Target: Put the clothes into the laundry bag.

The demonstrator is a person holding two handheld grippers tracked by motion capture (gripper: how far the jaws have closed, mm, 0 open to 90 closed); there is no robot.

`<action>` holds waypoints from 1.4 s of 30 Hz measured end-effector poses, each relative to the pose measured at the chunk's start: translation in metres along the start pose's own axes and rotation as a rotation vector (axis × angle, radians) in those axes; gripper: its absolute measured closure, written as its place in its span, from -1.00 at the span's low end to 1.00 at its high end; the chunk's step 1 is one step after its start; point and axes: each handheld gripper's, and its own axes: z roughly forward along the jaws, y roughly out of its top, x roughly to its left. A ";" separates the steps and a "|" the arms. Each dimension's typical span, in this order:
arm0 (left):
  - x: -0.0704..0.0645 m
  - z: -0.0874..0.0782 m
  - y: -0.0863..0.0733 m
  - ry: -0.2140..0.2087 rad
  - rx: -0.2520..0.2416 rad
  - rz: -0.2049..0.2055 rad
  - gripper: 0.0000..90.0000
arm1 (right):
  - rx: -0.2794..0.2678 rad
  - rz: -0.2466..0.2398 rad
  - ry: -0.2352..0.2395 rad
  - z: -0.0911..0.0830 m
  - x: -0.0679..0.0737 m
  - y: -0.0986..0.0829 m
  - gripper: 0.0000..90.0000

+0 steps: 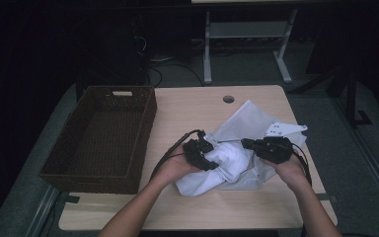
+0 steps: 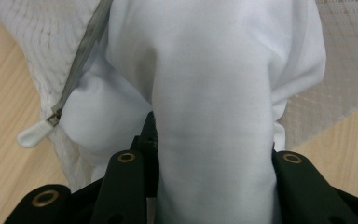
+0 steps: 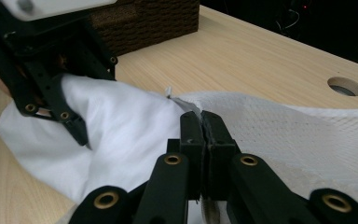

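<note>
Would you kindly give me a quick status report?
Left gripper clamped on white cloth. Right gripper shut on mesh bag edge. Wicker basket empty, apart from them.

Your high view looks forward and down from above your side of the surface [image 1: 256, 207], well back; your left gripper view sits pressed close against the white cloth [image 2: 214, 93]; your right gripper view looks low across that cloth toward the left tongs [image 3: 51, 88] and wicker basket [image 3: 154, 18]; all three share the cloth.

Both grippers [image 1: 201, 152] [image 1: 268, 146] were black with brass-ringed screw holes, black cables trailing behind; the person's forearms were bare.
</note>
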 end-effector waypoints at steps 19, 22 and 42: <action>0.001 0.010 0.025 0.094 0.011 -0.157 0.34 | -0.039 -0.007 0.003 0.009 0.003 0.014 0.95; 0.002 0.019 0.032 0.101 0.005 -0.183 0.31 | -0.032 -0.012 0.001 0.009 0.004 0.013 0.95; 0.014 0.047 0.033 0.125 -0.030 -0.283 0.05 | 0.017 0.004 -0.016 0.018 -0.001 0.001 0.95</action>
